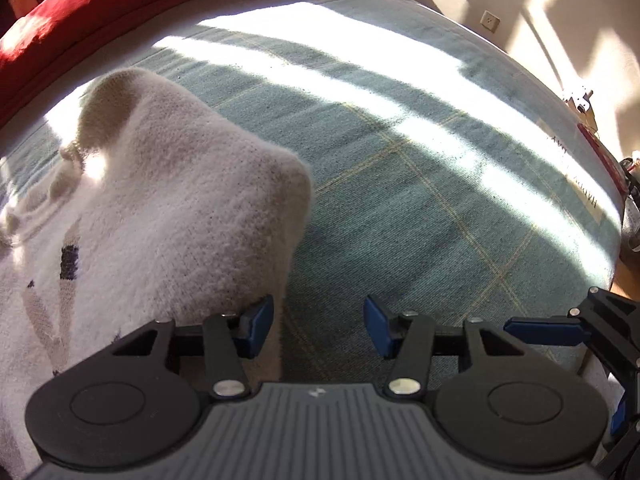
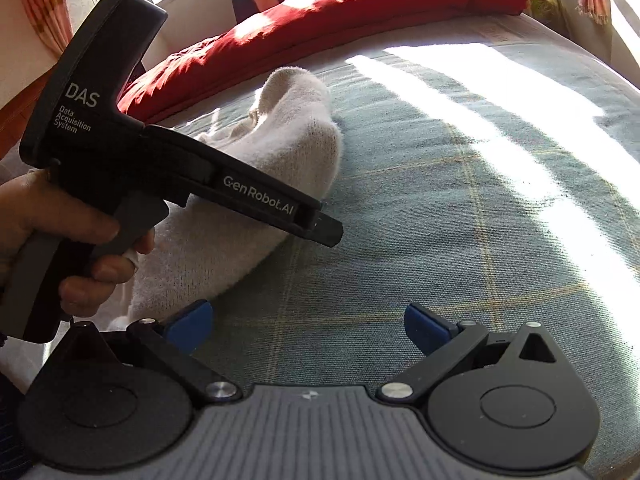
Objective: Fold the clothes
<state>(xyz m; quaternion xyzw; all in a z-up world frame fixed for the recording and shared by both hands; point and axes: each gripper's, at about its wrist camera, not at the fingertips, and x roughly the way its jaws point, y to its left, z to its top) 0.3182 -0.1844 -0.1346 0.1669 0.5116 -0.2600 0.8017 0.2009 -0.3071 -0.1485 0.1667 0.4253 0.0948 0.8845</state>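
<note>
Left wrist view: a cream sweater (image 1: 152,200) lies at the left edge of the green bedspread (image 1: 420,184), a red pillow (image 1: 80,12) along the far edge. The left gripper (image 1: 318,326) stands partly open, its left pad at the sweater's hem, nothing pinched. Right wrist view: a hand (image 2: 68,240) holds the left gripper above the sweater (image 2: 280,152). The right gripper (image 2: 308,326) gapes wide over bare bedspread (image 2: 460,200), empty.

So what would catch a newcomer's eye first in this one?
The fluffy cream sweater heaped at the left of the green checked bedcover, which is crossed by bright bands of sunlight. Behind it, along the far edge, lies a red cushion. Both claws stand open, the left claw at the sweater's near edge.
</note>
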